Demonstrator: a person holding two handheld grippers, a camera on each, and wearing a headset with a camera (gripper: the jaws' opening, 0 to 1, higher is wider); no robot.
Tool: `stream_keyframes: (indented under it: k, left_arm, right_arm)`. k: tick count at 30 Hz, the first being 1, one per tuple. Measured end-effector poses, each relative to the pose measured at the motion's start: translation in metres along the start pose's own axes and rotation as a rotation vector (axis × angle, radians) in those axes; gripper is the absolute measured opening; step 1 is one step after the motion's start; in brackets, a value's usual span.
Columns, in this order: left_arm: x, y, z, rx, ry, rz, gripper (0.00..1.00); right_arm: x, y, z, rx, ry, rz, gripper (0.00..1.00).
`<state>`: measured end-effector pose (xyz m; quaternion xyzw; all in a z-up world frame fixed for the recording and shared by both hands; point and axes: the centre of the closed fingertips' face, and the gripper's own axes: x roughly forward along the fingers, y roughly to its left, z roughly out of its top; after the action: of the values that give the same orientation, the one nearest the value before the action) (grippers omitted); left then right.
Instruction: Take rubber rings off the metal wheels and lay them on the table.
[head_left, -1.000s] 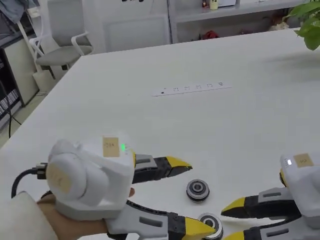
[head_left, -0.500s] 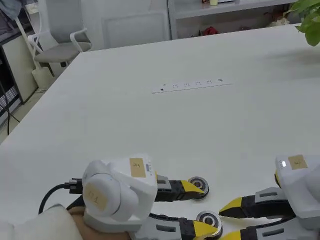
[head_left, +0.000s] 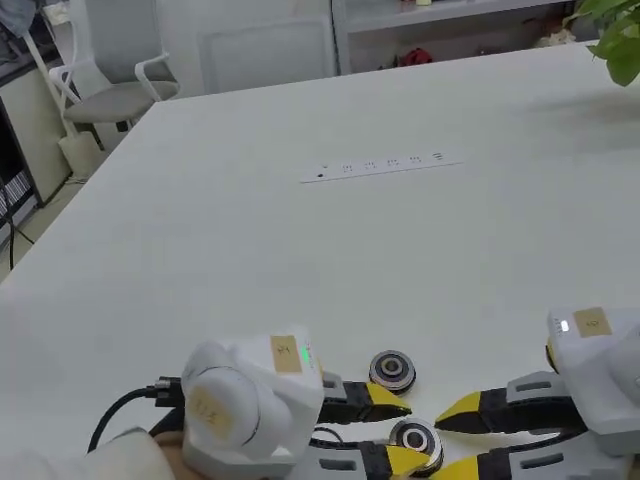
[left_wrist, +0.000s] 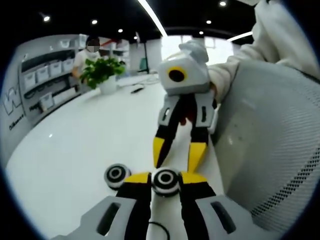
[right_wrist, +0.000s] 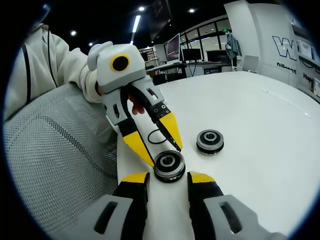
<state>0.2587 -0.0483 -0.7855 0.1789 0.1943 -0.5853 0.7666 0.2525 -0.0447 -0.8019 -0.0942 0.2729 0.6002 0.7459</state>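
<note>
Points both grippers at the near wheel on the table. Has the left gripper narrowed to that wheel's width, tips at its two sides; cannot tell if squeezing. Holds the right gripper partly open and empty, tips just short of it. Shows the second wheel just beside, and a thin black ring lying flat between the left jaws.
</note>
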Motion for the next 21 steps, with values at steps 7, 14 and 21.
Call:
stream_keyframes:
  k: [7,14,21]
  left_arm:
    - [0.0013,-0.0025,-0.0036,0.008,0.010,-0.005,0.18]
    - [0.0009,0.0007,-0.0067,-0.002,0.016,0.007,0.16]
    - [0.0017,0.0007,-0.0069,0.008,0.020,0.008,0.14]
  right_arm:
    - [0.0009,-0.0011,-0.0012,-0.014,0.006,-0.004,0.27]
    - [0.0016,-0.0011,-0.0016,-0.031,0.012,-0.004,0.26]
    - [0.0032,-0.0020,-0.0037,-0.047,0.024,-0.006,0.24]
